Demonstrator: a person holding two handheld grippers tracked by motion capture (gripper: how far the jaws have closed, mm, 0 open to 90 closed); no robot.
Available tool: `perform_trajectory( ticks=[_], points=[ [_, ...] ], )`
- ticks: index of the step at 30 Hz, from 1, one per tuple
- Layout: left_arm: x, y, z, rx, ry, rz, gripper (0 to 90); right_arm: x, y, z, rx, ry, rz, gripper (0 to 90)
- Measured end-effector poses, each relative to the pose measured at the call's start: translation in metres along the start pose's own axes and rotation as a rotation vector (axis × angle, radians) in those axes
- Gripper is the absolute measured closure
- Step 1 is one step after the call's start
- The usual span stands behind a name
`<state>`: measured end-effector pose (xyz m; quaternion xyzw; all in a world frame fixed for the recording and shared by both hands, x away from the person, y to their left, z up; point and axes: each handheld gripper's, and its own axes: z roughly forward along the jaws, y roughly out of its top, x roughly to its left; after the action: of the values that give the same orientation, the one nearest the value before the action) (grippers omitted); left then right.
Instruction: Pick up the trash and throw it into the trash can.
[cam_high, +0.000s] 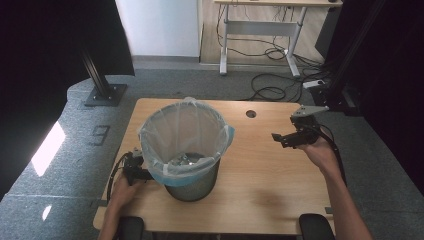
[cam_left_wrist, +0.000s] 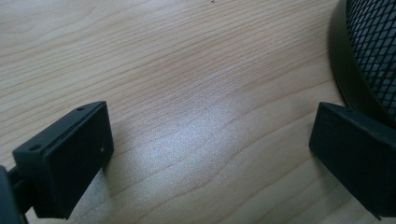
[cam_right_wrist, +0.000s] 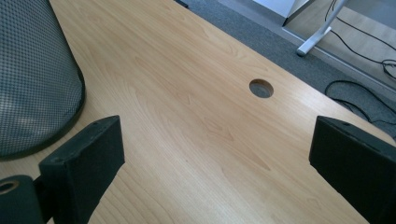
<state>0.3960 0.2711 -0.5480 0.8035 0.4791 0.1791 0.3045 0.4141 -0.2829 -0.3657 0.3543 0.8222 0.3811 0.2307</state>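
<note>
lined mesh bin (cam_high: 186, 150) hiding left gripper (cam_high: 135, 167) partly, contents unclear, both grippers' fingers spread, empty

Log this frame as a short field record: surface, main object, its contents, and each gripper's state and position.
surface: wooden table with a cable hole
main object: black mesh bin, upright, lined with a clear bag
contents: small items at the bottom, too unclear to name
left gripper: open, holding nothing, low beside the bin's base
right gripper: open, holding nothing, apart from the bin
</note>
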Motion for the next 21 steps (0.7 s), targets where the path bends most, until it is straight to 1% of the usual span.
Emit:
perform_trajectory(
  ticks=[1, 3, 4, 5, 8, 9, 10, 11, 12, 13, 14, 15, 16, 20, 21],
  points=[
    [0.0, 0.0, 0.0, 0.0, 0.0, 0.0, 0.0, 0.0, -0.007, 0.003, 0.002, 0.0, 0.005, 2.7],
    [0.0, 0.0, 0.0, 0.0, 0.0, 0.0, 0.0, 0.0, -0.01, 0.003, 0.002, 0.001, 0.005, 2.7],
    [0.0, 0.0, 0.0, 0.0, 0.001, 0.0, 0.0, 0.001, -0.016, 0.006, 0.006, -0.002, 0.007, 2.8],
    [0.0, 0.0, 0.0, 0.0, 0.001, 0.0, 0.0, 0.001, -0.016, 0.006, 0.006, -0.002, 0.007, 2.8],
    [0.0, 0.0, 0.0, 0.0, 0.0, 0.0, 0.0, 0.002, -0.025, 0.009, 0.009, -0.001, 0.009, 2.9],
    [0.0, 0.0, 0.0, 0.0, 0.001, 0.0, 0.0, 0.002, -0.031, 0.011, 0.012, -0.005, 0.014, 3.0],
    [0.0, 0.0, 0.0, 0.0, 0.001, 0.0, 0.0, 0.002, -0.031, 0.011, 0.012, -0.005, 0.014, 3.0],
    [0.0, 0.0, 0.0, 0.0, 0.001, 0.0, 0.0, 0.003, -0.036, 0.013, 0.013, -0.006, 0.018, 3.2],
    [0.0, 0.0, 0.0, 0.0, 0.0, 0.0, 0.0, 0.003, -0.036, 0.013, 0.013, -0.006, 0.018, 3.2],
    [0.0, 0.0, 0.0, 0.0, 0.0, 0.0, 0.0, 0.004, -0.042, 0.015, 0.018, -0.011, 0.019, 3.4],
    [0.0, 0.0, 0.0, 0.0, 0.0, 0.0, 0.0, 0.004, -0.042, 0.015, 0.018, -0.011, 0.019, 3.4],
    [0.0, 0.0, 0.0, 0.0, 0.0, 0.0, 0.0, 0.005, -0.048, 0.018, 0.023, -0.013, 0.022, 3.4],
    [0.0, 0.0, 0.0, 0.0, 0.001, 0.0, 0.0, 0.005, -0.048, 0.018, 0.023, -0.013, 0.022, 3.4],
    [0.0, 0.0, 0.0, 0.0, 0.001, 0.0, 0.0, 0.009, -0.061, 0.026, 0.041, -0.018, 0.013, 3.5],
    [0.0, 0.0, 0.0, 0.0, 0.001, -0.001, 0.0, 0.009, -0.061, 0.026, 0.041, -0.018, 0.013, 3.5]
  ],
)
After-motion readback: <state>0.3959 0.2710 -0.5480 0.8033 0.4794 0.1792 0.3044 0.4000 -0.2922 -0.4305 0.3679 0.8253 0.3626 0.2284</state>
